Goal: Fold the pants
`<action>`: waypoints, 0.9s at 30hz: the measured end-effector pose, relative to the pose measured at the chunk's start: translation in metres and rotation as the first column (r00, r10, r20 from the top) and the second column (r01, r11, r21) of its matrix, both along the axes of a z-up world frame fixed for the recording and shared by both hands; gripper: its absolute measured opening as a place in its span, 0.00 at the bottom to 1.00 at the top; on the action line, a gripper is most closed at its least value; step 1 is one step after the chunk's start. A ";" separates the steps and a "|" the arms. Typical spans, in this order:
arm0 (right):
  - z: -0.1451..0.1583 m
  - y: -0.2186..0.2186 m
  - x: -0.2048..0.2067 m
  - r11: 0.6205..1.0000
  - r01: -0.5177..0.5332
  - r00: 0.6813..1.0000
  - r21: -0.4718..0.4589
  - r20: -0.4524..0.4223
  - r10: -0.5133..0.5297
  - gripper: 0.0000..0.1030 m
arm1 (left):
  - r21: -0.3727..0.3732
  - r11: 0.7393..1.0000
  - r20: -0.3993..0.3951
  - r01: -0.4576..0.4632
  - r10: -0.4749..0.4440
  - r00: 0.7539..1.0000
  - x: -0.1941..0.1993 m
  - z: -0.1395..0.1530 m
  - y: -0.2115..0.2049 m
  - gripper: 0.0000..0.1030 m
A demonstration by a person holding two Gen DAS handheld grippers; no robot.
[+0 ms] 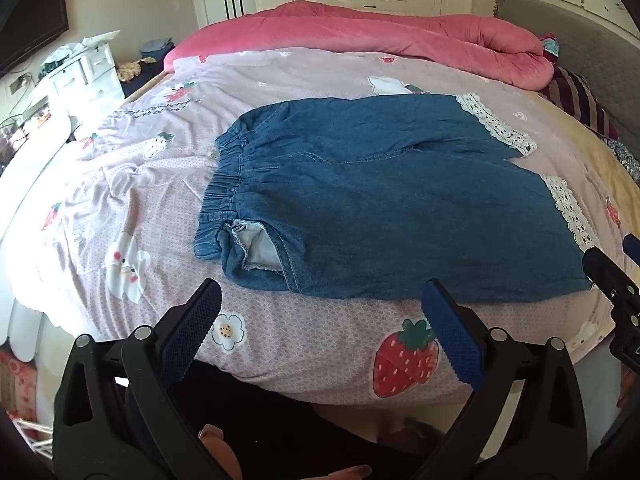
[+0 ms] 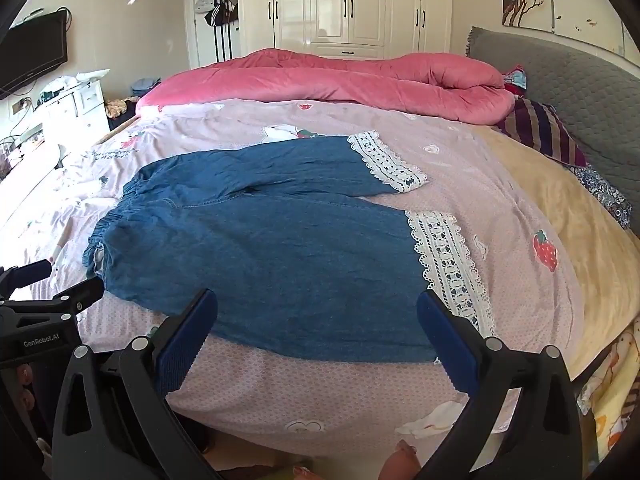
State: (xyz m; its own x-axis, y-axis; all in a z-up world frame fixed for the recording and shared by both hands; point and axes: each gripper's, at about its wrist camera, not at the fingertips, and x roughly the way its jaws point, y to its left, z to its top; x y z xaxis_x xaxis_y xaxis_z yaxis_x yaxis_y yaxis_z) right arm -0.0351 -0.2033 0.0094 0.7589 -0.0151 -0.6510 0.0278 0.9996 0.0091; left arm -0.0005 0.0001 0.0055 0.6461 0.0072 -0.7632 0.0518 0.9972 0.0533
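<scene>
pants: blue denim pants (image 1: 380, 196) lie flat on the bed, spread out, unfolded. Waistband to the left, two legs running right.
waistband: elastic waistband (image 1: 224, 184) gathered; near corner turned over, pale inside showing.
hems: white lace trim (image 2: 448, 264) on both leg ends; legs split slightly apart at the hem end, far leg shorter in view.
left gripper: left gripper (image 1: 320, 308) hovers above the near bed edge, just short of the pants' near edge at the waist side. Fingers wide apart, nothing between them, no contact with cloth.
right gripper: right gripper (image 2: 316, 312) hovers over the near leg's edge by the lace hem. Fingers spread wide, holding nothing; can't tell if the tips brush the denim.
bed cover: pink strawberry-print sheet (image 1: 280, 344) under the pants, wrinkled on the left.
beyond: pink quilt (image 2: 320, 80) bunched along the far side; striped pillow (image 2: 544, 132) against grey headboard (image 2: 580, 92) on the right.
room: white wardrobe (image 2: 348, 4) at back, white drawers (image 1: 84, 72) and dark screen (image 1: 32, 24) on the left.
</scene>
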 end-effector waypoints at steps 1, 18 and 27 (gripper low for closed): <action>-0.001 -0.002 -0.001 1.000 0.002 1.000 0.001 0.001 -0.002 0.96 | 0.001 1.000 0.000 0.001 -0.001 1.000 0.000 0.000 0.000 0.91; 0.003 0.003 0.004 1.000 -0.005 1.000 -0.010 -0.002 0.005 0.96 | -0.004 1.000 0.011 -0.003 0.003 1.000 0.001 0.003 0.001 0.91; 0.003 0.004 0.004 1.000 -0.009 1.000 -0.011 0.000 0.009 0.96 | -0.003 1.000 0.015 -0.003 0.003 1.000 0.001 0.004 0.002 0.91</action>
State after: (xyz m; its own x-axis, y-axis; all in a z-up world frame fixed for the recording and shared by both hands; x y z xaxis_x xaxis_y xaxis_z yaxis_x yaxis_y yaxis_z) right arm -0.0308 -0.1992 0.0123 0.7592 -0.0154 -0.6507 0.0187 0.9998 -0.0019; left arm 0.0006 0.0023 0.0092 0.6574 0.0067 -0.7535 0.0480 0.9976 0.0507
